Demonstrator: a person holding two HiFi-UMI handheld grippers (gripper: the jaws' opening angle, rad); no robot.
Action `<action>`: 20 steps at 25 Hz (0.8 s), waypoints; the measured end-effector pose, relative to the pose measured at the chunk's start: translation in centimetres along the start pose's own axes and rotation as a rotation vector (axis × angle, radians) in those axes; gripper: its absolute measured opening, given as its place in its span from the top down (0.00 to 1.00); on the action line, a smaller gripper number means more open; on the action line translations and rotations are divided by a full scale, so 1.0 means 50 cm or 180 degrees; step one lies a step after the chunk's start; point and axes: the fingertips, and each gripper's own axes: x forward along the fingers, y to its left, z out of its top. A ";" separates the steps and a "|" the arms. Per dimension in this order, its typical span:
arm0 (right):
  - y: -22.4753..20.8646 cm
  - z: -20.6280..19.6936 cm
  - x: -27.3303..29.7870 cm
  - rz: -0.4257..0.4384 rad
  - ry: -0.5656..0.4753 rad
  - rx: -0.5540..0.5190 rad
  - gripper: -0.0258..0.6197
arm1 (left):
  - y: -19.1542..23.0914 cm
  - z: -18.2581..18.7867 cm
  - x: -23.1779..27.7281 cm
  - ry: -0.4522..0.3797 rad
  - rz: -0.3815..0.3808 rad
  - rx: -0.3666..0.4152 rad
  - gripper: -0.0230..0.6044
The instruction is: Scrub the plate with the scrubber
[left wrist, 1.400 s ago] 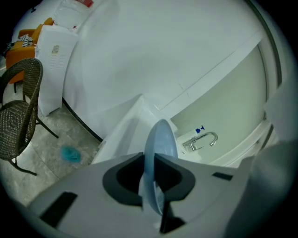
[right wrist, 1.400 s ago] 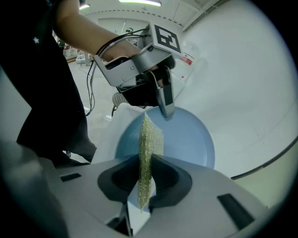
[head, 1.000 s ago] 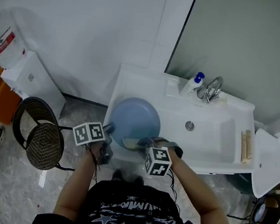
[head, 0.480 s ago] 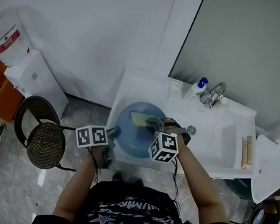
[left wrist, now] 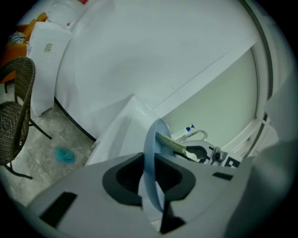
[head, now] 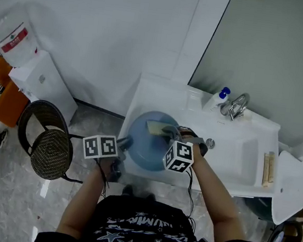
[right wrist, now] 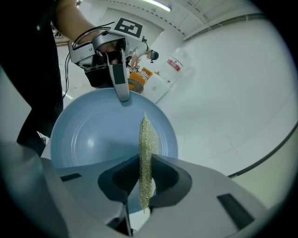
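Observation:
A round blue plate is held over the left part of the white sink counter. My left gripper is shut on the plate's near-left rim; in the left gripper view the plate stands edge-on between the jaws. My right gripper is shut on a flat yellow-green scrubber, which lies against the plate's far inner face. In the right gripper view the scrubber stands upright between the jaws over the plate, with the left gripper at the plate's far rim.
The sink basin with its drain lies to the right, a tap and a soap bottle behind it. Wooden sticks rest on the right edge. A wicker chair and a white cabinet stand at the left.
My right gripper has carried the scrubber from the plate's near edge up to its far side and stayed there. The left gripper and plate have hardly moved.

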 end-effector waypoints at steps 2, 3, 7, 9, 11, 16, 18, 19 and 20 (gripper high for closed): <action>0.013 -0.009 0.002 0.0051 0.0048 0.0089 0.85 | 0.008 0.006 -0.004 -0.0042 0.0017 -0.0053 0.88; 0.020 -0.013 0.002 0.0075 0.0069 0.0127 0.85 | 0.011 0.008 -0.005 -0.0059 0.0028 -0.0072 0.88; 0.049 -0.025 -0.003 0.0161 0.0136 0.0302 0.85 | 0.022 0.017 -0.004 -0.0100 0.0079 -0.0105 0.88; 0.064 -0.029 -0.007 0.0214 0.0164 0.0406 0.85 | 0.026 0.021 0.000 -0.0119 0.0106 -0.0126 0.88; 0.080 -0.031 -0.011 0.0284 0.0179 0.0510 0.85 | 0.032 0.025 0.004 -0.0138 0.0127 -0.0169 0.88; 0.118 -0.025 -0.023 0.0445 0.0131 0.0670 0.85 | 0.045 0.035 0.015 -0.0190 0.0175 -0.0269 0.88; 0.132 -0.019 -0.029 0.0487 0.0090 0.0711 0.85 | 0.047 0.040 0.020 -0.0218 0.0189 -0.0295 0.88; 0.139 -0.015 -0.031 0.0509 0.0073 0.0726 0.85 | 0.047 0.042 0.021 -0.0229 0.0197 -0.0304 0.88; 0.145 -0.012 -0.033 0.0530 0.0058 0.0739 0.85 | 0.047 0.044 0.022 -0.0239 0.0206 -0.0309 0.88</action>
